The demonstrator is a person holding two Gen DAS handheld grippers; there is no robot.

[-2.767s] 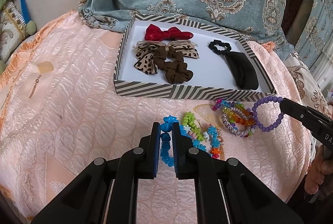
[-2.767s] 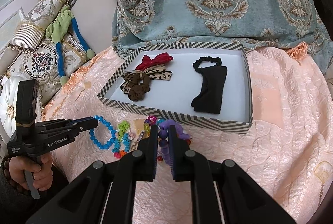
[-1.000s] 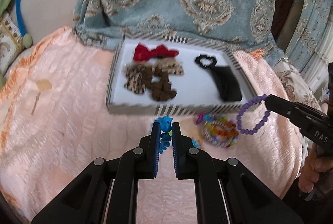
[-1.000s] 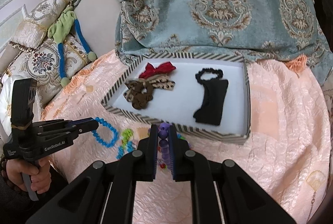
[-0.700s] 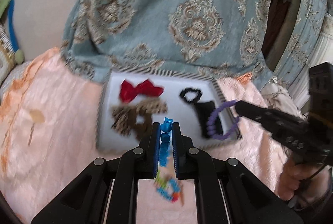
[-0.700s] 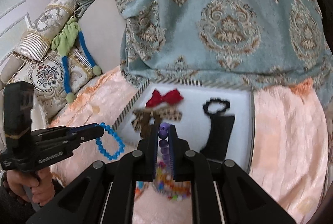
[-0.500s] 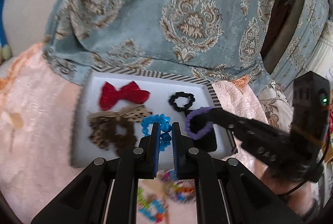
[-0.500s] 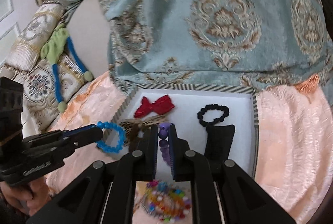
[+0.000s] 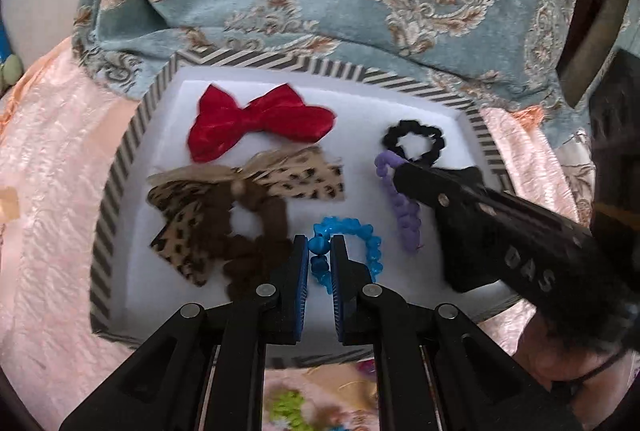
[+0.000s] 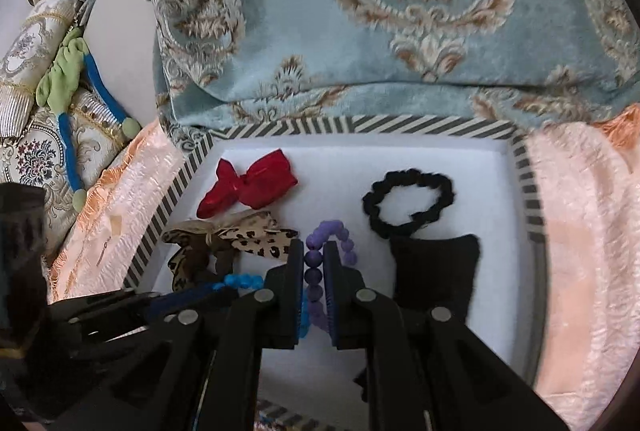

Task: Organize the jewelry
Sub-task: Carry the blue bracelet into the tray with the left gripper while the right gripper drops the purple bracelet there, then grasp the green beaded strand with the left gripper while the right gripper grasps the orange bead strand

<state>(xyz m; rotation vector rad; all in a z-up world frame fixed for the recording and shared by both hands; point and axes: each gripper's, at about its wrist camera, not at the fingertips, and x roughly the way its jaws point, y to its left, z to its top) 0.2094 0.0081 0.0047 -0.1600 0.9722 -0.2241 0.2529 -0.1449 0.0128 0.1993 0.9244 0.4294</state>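
1. The left claw (image 9: 320,259) is clenched on the blue bracelet (image 9: 352,243), pinching a few beads; the rest of the loop hangs free over the white floor of the striped tray (image 9: 120,159), just beside the brown scrunchie (image 9: 256,227).
2. The right claw (image 10: 314,267) is clenched on the purple bracelet (image 10: 332,237) the same way, near the black scrunchie (image 10: 408,207), also over the tray.
3. Both bracelets look light, a string of round beads on what is likely elastic cord: limp, so the loop sags and swings from the pinch point.
4. The beads look smooth and probably slippery; a pinch across one bead could roll off, so gripping between two beads seems safer.
5. They seem sturdy enough for a short drop, though pulling hard might strain the cord.
6. The bows (image 9: 260,119) and scrunchies are soft and would not scratch them.
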